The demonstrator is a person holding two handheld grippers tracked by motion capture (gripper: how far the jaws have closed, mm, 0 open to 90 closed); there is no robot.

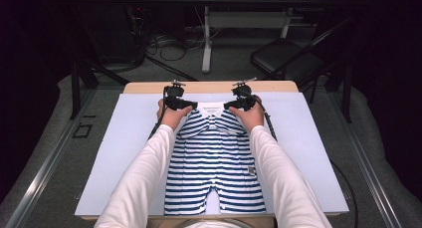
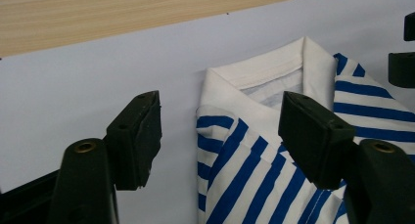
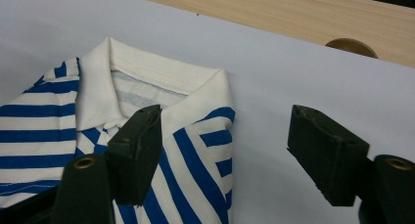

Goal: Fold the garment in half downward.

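A blue-and-white striped baby romper with a white collar lies flat on the white mat, legs toward the near edge. My left gripper sits at the romper's left shoulder and my right gripper at its right shoulder. In the left gripper view the left gripper is open, its jaws standing either side of the folded shoulder edge beside the collar. The right gripper is open too, straddling the other shoulder edge near the collar. No pad visibly presses the cloth.
The mat covers a wooden table whose bare far strip has a round hole. Beyond the table stand a black chair and a white desk leg, with cables on the floor. Mat shows bare on both sides of the romper.
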